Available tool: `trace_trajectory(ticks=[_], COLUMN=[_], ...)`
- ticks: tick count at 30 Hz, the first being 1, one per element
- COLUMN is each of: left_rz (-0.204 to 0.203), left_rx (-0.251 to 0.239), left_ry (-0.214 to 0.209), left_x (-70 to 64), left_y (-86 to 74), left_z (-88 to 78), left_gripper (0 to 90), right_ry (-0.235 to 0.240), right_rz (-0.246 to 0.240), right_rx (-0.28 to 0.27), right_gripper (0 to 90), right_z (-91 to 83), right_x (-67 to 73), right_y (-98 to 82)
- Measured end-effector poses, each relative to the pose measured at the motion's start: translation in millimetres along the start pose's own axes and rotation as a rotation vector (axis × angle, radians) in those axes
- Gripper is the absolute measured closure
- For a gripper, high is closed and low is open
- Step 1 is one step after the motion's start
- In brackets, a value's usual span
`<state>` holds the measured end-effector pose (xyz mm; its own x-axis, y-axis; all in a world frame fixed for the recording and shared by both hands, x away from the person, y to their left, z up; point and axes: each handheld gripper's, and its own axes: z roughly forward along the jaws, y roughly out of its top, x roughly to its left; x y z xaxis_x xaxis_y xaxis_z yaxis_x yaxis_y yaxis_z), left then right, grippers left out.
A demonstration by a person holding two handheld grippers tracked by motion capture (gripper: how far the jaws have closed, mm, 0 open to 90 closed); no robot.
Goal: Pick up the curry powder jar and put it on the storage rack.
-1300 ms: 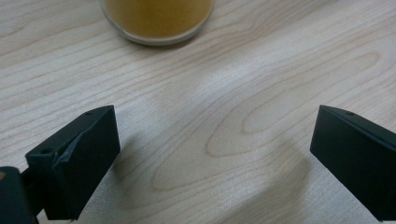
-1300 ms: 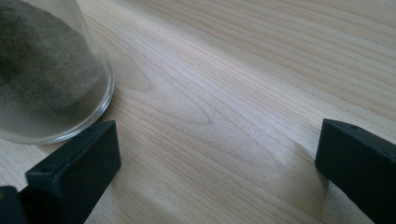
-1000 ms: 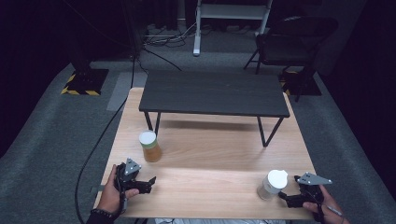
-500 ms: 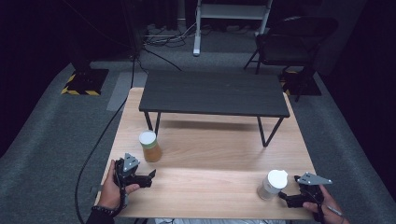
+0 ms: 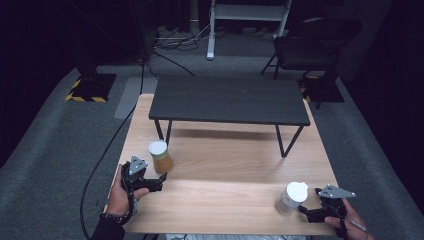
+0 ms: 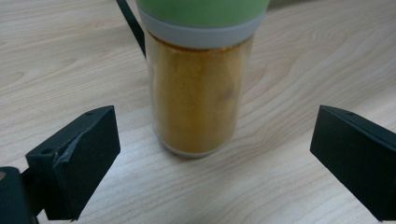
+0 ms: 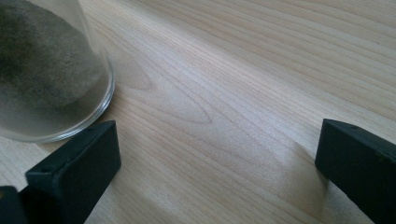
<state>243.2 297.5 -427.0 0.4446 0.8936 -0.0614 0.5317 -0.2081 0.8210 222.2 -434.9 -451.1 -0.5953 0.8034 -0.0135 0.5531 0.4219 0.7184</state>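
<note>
Dark room, grey carpet, one pale wooden table [image 5: 225, 170] carrying one low black bench [image 5: 230, 100] at its far side. Two jars on the wood, both upright: one amber jar [image 5: 161, 156] with a pale green lid at the near left, one grey jar [image 5: 291, 198] with a white lid at the near right, well apart. Two grippers, one per hand. Left gripper [image 5: 159, 178] low on the wood just before the amber jar [image 6: 198, 93], fingers [image 6: 77, 158] wide apart, jar between and beyond them, untouched (orange powder nearly to the lid). Right gripper [image 5: 303, 211] just beside the grey jar [image 7: 46, 79], fingers [image 7: 74, 172] wide apart too, jar's base off to the left of the left finger, not between them. One black chair [image 5: 312, 42] beyond the table.
</note>
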Motion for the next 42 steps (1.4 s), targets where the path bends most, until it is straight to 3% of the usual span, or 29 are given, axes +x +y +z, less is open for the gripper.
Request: trace_trajectory(ticks=[9, 19, 27, 30, 35, 37, 42], left_rz=[-0.002, -0.062, -0.076, -0.108, -0.136, -0.154, -0.144], left_rx=[-0.012, -0.032, -0.041, -0.058, -0.086, -0.101, -0.106], left_ry=[-0.005, -0.008, -0.003, 0.011, 0.028, 0.030, 0.027], left_x=[-0.2, 3.4, 2.1, 2.0, 0.7, 1.7, 0.7], left_y=[6.4, 11.5, 14.6, 13.4, 10.8, 9.1, 7.8], left_z=[6.9, 23.2, 30.5, 35.1, 37.6, 39.3, 42.9], left_gripper=[1.5, 1.6, 2.1, 3.4, 9.5, 17.5, 27.7], right_ry=[0.000, 0.000, 0.000, 0.000, 0.000, 0.001, 0.001], right_rz=[0.000, 0.000, 0.000, 0.000, 0.000, 0.000, -0.001], right_rx=[0.000, 0.000, 0.000, 0.000, 0.000, 0.000, 0.000], right_gripper=[0.0, 0.0, 0.0, 0.0, 0.0, 0.0, 0.0], right_z=[0.0, 0.0, 0.0, 0.0, 0.0, 0.0, 0.0], right_x=[-0.1, 0.0, -0.1, -0.1, -0.1, -0.1, -0.3], right_y=[0.0, -0.1, -0.1, -0.1, -0.1, -0.1, -0.1])
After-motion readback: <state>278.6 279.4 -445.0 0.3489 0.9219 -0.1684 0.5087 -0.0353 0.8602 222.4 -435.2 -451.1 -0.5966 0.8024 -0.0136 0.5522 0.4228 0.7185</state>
